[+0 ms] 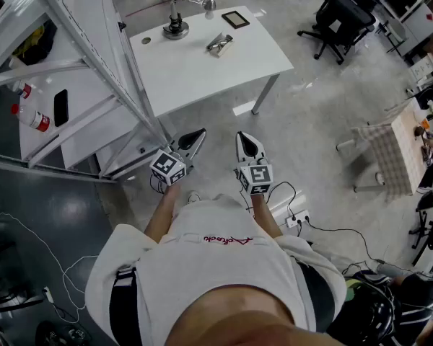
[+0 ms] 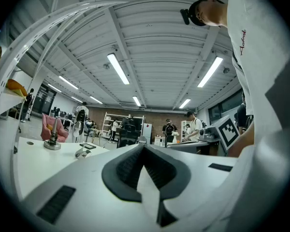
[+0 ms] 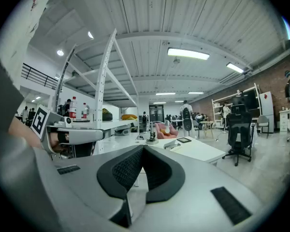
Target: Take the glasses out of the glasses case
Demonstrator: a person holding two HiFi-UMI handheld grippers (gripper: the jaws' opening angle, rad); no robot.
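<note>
Currently pre-approach; task not begun. Nearest, two grippers: left gripper (image 1: 200,132) and right gripper (image 1: 240,135), both jaws pressed together, empty, level. Table (image 1: 180,74) at 12 o'clock, well apart. On it: one grey item (image 1: 219,44), judged glasses case, state unclear; one black flat item (image 1: 235,19); one stand (image 1: 175,27). Next move calls for: step in, open jaws, steady case.
</note>
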